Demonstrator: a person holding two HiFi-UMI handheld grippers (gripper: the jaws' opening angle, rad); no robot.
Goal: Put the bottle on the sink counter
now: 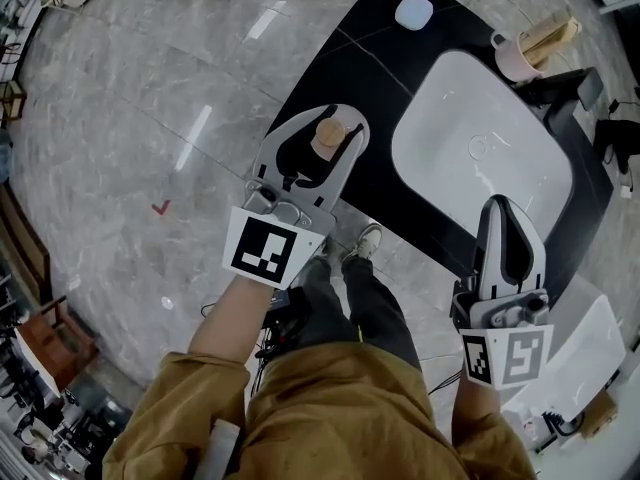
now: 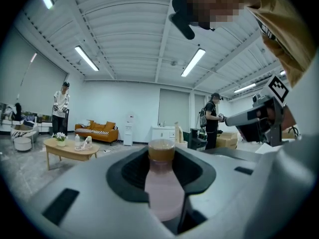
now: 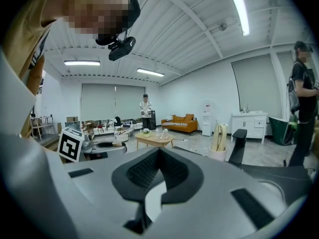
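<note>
A pink bottle (image 1: 326, 138) with a tan cap stands upright between the jaws of my left gripper (image 1: 328, 120), which is shut on it. In the head view it hangs over the left edge of the black sink counter (image 1: 345, 53). The left gripper view shows the bottle (image 2: 162, 183) filling the gap in the left gripper (image 2: 162, 152), cap upward. My right gripper (image 1: 503, 210) is shut with nothing in it and hovers over the near rim of the white basin (image 1: 480, 158). In the right gripper view the right gripper (image 3: 158, 152) has its jaws together.
On the counter lie a white rounded dish (image 1: 414, 12) and a pink cup (image 1: 518, 56) holding wooden items, with black fittings behind the basin. The person's legs and shoes (image 1: 368, 238) stand at the counter's edge. Other people stand in the room (image 2: 210, 118).
</note>
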